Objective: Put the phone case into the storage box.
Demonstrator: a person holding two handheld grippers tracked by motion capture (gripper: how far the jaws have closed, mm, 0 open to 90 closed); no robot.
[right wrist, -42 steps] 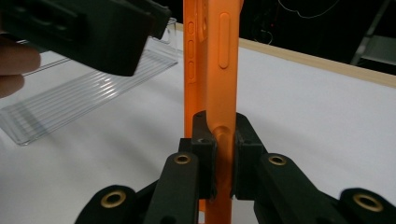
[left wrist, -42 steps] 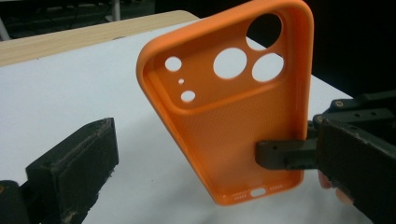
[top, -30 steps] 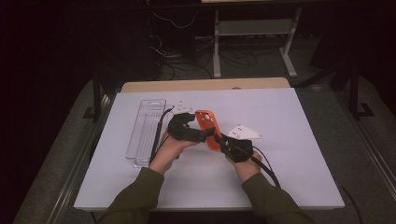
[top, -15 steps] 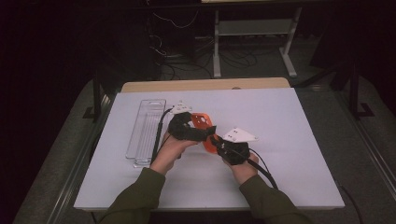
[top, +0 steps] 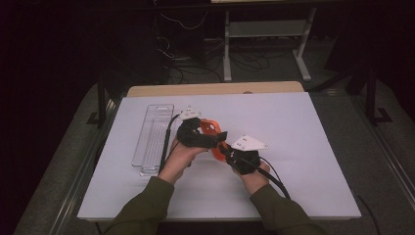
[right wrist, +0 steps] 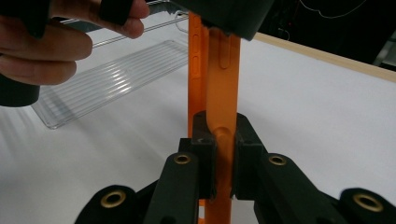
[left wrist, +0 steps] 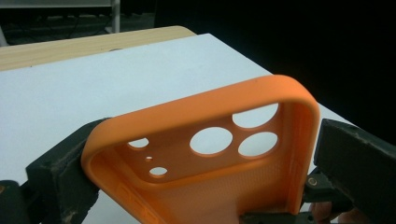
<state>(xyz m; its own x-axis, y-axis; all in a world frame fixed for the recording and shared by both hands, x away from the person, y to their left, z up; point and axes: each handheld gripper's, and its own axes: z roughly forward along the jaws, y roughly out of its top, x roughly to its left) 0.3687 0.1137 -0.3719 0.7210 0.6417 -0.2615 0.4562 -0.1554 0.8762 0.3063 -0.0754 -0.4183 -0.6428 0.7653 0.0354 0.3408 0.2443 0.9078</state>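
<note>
Clear ribbed tray lay flat on the white surface, just beyond the outer side of the left tool, empty as far as could be seen.

Left tool held above the surface, gripped in the left hand. Jaws set wide across the orange phone case, one pad on each long edge, both pressing the rim. Case held camera end away from the tool, open side up, three large round cut-outs and several small ones visible near its far end in the left gripper view. Case clear of the surface, tilted.

Case spanned the gap between the two tools, its near end toward the right tool.

Right tool just beside the left one, held in the right hand, grey three-cornered plate on top. Jaws nearly closed, pinched on one thin side wall of the case near its lower end; wall seen edge-on, rising straight up between the pads in the right gripper view. Left tool's black body seen at the top of that view, clamped on the case's far end.
</note>
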